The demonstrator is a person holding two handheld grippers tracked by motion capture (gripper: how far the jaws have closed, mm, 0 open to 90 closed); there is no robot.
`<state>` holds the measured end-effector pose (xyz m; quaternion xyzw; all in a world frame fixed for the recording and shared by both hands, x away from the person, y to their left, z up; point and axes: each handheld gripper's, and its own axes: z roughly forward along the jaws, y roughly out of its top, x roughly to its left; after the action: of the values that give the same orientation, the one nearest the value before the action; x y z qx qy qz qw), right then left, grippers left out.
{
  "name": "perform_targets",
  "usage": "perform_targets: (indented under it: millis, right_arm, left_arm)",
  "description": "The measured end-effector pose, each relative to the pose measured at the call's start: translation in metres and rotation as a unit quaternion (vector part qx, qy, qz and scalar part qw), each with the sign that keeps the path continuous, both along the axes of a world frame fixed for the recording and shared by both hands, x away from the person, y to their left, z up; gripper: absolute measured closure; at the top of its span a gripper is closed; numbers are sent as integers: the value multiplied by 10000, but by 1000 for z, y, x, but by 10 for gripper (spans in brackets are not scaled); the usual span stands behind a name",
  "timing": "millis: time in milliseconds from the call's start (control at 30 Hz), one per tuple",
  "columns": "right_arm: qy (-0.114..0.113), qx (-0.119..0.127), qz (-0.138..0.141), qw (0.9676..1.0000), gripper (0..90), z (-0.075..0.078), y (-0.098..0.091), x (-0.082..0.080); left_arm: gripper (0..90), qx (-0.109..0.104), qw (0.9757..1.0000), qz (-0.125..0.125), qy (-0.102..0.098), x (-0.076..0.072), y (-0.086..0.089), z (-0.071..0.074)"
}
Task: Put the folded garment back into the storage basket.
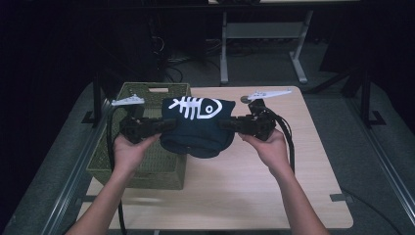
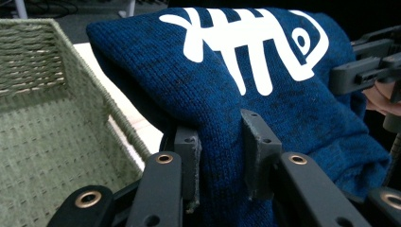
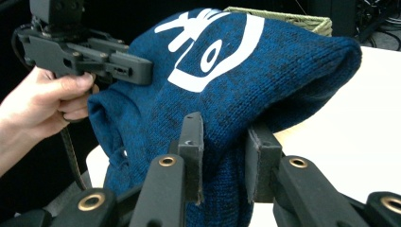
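A: You have the blue knit garment [image 1: 195, 128] with the white fish-bone print [image 1: 195, 107] held up in the air between your two hands, folded into a thick bundle. It hangs above the inner edge of the green woven basket [image 1: 147, 161] and the bare surface [image 1: 235, 191] beside it, touching neither as far as I can tell.

B: And how do my grips look?

A: Your left gripper [image 2: 221, 156] is clamped on a fold at the bundle's left side, cloth pinched between both jaws. Your right gripper [image 3: 222, 156] is closed on the opposite side in the same way. The bundle sags a little between them.

B: So which step am I in?

A: I'd judge you're carrying the folded garment over to the basket, with the drop not yet done. The basket looks empty inside, from what your left gripper view shows.

B: What does the next move ask of me?

A: Shift both hands left together so the bundle sits over the basket's opening, keep them level so the fold doesn't slip, lower it past the rim, then let both jaws go together.
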<state>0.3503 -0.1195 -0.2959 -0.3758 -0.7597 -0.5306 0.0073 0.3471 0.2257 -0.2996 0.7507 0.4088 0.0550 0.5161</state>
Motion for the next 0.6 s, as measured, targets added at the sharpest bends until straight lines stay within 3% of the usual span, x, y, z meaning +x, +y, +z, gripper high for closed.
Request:
perform_targets:
  millis: [600]
  right_arm:
    - [-71, -21, 150, 9999, 717, 2, 48, 13]
  left_arm:
    - [708, 24, 9991, 424, -22, -2, 44, 4]
